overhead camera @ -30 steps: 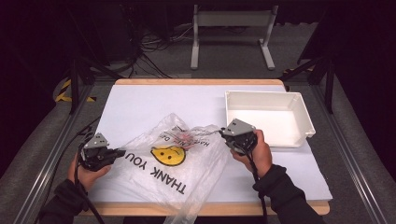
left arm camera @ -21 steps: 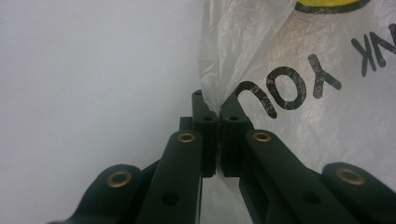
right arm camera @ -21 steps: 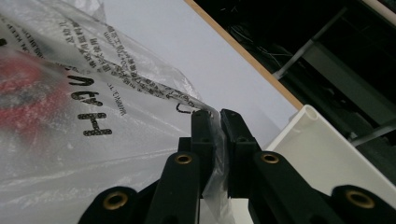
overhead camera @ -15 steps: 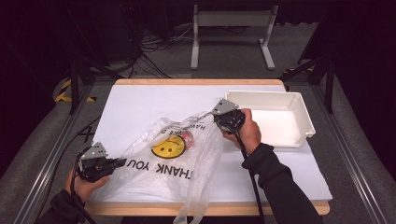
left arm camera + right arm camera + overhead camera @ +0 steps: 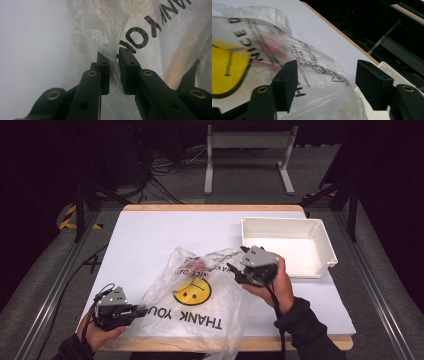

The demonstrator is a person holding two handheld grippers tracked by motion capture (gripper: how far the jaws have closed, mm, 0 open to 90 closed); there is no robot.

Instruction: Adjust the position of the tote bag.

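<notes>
While the left gripper [image 5: 113, 72] loosens, the plastic bag [image 5: 200, 295] lies flat.

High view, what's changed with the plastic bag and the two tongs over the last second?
The right tongs carried the plastic bag's top edge up toward the white tray, then came back down; their jaws have just been opening and now stand wide, off the bag. The left tongs slid toward the near table edge; their jaws have just been opening slightly, with the bag's film between them. Tray and table stayed put.
</notes>
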